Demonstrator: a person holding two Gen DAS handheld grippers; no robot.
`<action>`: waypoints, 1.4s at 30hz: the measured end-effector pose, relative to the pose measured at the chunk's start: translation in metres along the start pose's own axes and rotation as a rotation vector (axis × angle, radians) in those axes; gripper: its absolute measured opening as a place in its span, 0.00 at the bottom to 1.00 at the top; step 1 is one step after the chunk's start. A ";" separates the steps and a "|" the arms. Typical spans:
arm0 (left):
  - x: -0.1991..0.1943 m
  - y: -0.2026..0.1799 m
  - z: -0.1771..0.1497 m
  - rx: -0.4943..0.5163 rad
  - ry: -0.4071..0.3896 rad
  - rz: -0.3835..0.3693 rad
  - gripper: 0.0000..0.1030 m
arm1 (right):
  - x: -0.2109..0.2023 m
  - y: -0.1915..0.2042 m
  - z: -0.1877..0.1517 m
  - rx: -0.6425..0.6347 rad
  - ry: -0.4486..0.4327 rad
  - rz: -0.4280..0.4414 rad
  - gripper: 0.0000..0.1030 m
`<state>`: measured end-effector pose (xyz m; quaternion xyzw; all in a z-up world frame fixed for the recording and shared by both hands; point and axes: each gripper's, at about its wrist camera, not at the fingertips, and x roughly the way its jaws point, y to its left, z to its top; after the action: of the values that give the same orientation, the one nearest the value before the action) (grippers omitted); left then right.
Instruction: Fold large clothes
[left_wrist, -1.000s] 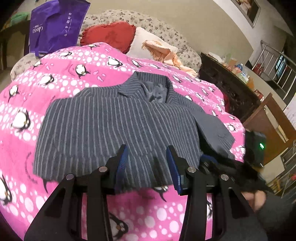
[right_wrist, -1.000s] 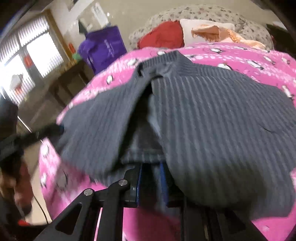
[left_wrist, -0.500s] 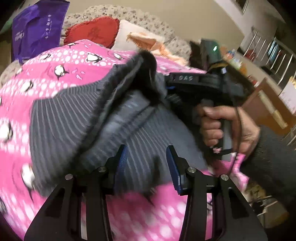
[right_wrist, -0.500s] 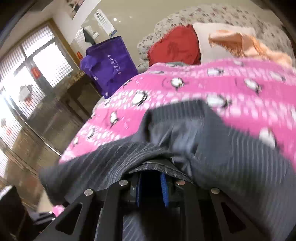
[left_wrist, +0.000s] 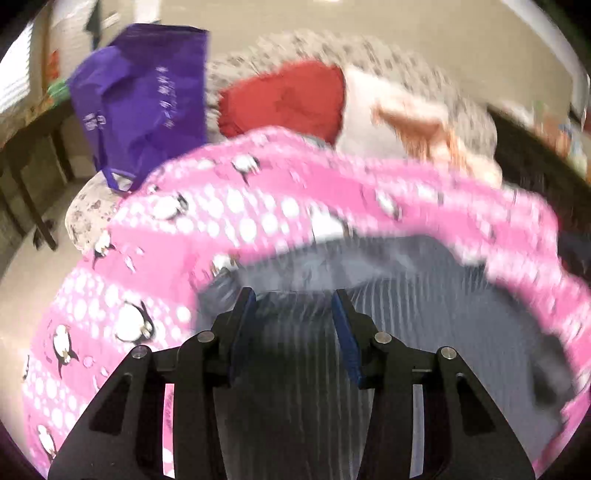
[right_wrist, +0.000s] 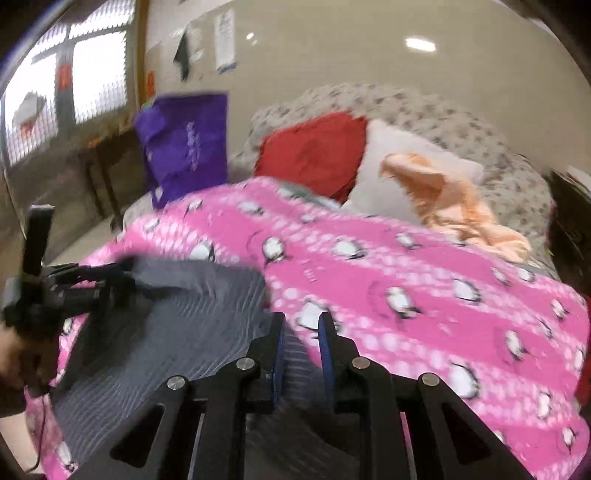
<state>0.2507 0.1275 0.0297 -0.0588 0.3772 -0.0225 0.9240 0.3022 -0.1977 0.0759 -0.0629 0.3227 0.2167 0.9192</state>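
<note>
1. On the far left of the right wrist view, a dark wooden table (right_wrist: 107, 147) stands under a bright window, and a purple fabric carrier bag (right_wrist: 184, 147) is just beside it, at the head of the bed.
2. Lower on the left, a person's hand (right_wrist: 14, 354) holds the left gripper (right_wrist: 123, 273). Its tip is at the far edge of the grey pinstriped garment (right_wrist: 166, 332).
3. In the left wrist view this gripper's two fingers are spread apart and the striped cloth shows between them. The picture is blurred, so I cannot tell if the pads touch the cloth.
4. The garment lies on the near left part of the pink fleece blanket with white dots and penguins (right_wrist: 406, 266), which covers the bed.
5. In the middle, the right gripper (right_wrist: 299, 319) has its blue pads brought close together, and they pinch a fold of the striped cloth at its near right corner.
6. Behind the blanket, a red cushion (right_wrist: 314, 151) leans on the pale flower-patterned headboard (right_wrist: 443, 118).
7. To the right of it is a white pillow (right_wrist: 388, 166), touching the cushion.
8. Further right, a crumpled peach-coloured cloth (right_wrist: 450, 199) lies over the pillow and reaches down to the blanket edge
</note>
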 end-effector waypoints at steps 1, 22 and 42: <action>-0.011 0.007 0.001 -0.029 -0.024 -0.022 0.41 | -0.011 -0.004 -0.003 0.019 -0.019 -0.002 0.16; 0.010 0.002 -0.112 -0.152 -0.006 0.077 0.41 | 0.014 -0.007 -0.145 0.249 0.237 0.110 0.15; 0.014 0.007 -0.112 -0.172 0.009 0.037 0.42 | 0.070 -0.005 -0.062 0.015 0.210 0.041 0.34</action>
<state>0.1827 0.1232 -0.0605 -0.1310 0.3831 0.0267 0.9140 0.3184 -0.1934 -0.0161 -0.0716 0.4202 0.2253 0.8761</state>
